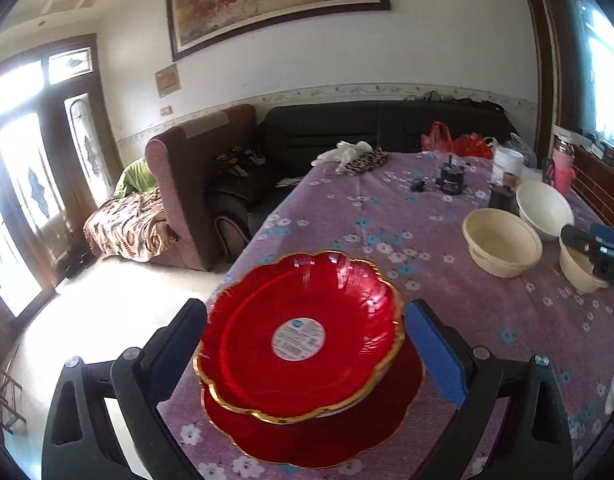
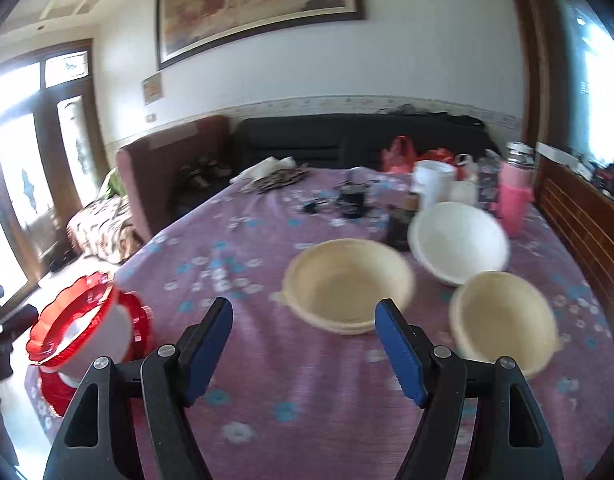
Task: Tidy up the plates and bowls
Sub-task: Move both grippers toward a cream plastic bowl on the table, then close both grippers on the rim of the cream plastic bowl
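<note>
Plates look about sorted, bowls not yet. Left gripper (image 1: 307, 344) has its jaws spread wide on either side of the top red plate (image 1: 303, 336), w/ gold scalloped rim, which sits tilted on a second red plate (image 1: 315, 440) at the near left corner of the worktop (image 1: 447, 320); can't tell if the pads touch the rim, so it reads as open, not clamping. In the right wrist view the same red stack (image 2: 91, 320) shows at far left, blurred. Right gripper (image 2: 303, 344) is also open, holding nothing, hovering over the purple floral cloth just short of the bowls. Three bowls are apart, none nested: a beige bowl (image 2: 347, 284) nearest the jaws, a smaller beige bowl (image 2: 505, 320) to its right, and a white bowl (image 2: 459, 240) behind, btwn them. So, by my read, what's left is stacking the bowls & maybe squaring the top plate. Writing: round white sticker (image 1: 298, 339) at the plate centre w/ a blue logo and what looks like a barcode, text too small to read. On the right gripper body, seen at the edge of the left view, letters "DA" show, rest cut off. Jars and a pink bottle (image 2: 515, 196) at the far end, labels unreadable.
</note>
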A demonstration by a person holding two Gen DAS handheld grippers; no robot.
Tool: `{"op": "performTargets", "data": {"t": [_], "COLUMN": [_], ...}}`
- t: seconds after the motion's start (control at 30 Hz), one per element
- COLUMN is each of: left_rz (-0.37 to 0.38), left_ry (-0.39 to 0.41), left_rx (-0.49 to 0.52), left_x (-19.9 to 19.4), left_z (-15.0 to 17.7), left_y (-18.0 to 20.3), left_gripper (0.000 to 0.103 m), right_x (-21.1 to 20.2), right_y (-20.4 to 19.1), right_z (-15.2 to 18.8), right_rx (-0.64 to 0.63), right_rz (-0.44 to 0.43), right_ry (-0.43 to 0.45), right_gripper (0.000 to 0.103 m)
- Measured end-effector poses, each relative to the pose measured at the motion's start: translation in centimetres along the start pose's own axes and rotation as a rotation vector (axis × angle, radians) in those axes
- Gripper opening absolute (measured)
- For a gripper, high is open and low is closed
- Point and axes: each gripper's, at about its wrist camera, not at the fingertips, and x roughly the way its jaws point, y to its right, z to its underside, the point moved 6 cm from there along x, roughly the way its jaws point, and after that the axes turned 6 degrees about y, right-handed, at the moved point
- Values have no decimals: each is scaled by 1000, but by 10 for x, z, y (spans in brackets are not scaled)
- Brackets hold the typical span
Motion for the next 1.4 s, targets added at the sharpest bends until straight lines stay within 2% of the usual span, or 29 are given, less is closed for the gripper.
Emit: {"op": "performTargets", "data": {"t": [0.2,0.33,0.53,0.67,0.8,0.87,0.93,1.07,1.2,1.33,1.4], "left_rz": [44,70,106,125,173,225,293,371,374,351,341], "left_ry": [-28,-57,-99,-138,-186,-222,-281,-354,-348,-310,-306], "left_rx": [92,119,158,167,148,99,5,-141,-212,-232,-231], "left_x": [5,11,23,32,41,48,60,78,88,93,99], "left_z": [-3,-3,-1,1,4,4,5,6,-4,-20,-26], "left_y": [54,84,120,135,146,149,150,152,150,148,149], "left_gripper": [99,99,99,99,99,99,99,99,99,99,99], "right_x": [-39,-67,-92,-79,-52,-38,-25,12,56,100,119], "right_y": [89,135,168,175,187,190,189,166,134,112,103], "right_z": [-23,-44,-66,-62,-48,-40,-34,-26,-19,-8,-1], "right_rx": [32,62,47,57,137,181,228,286,287,290,282], "right_rz": [153,240,345,321,285,258,209,83,29,29,31], "right_ry": [81,153,248,212,158,124,90,13,-51,-119,-160], "right_gripper": [86,92,102,102,102,102,102,102,101,96,87]}}
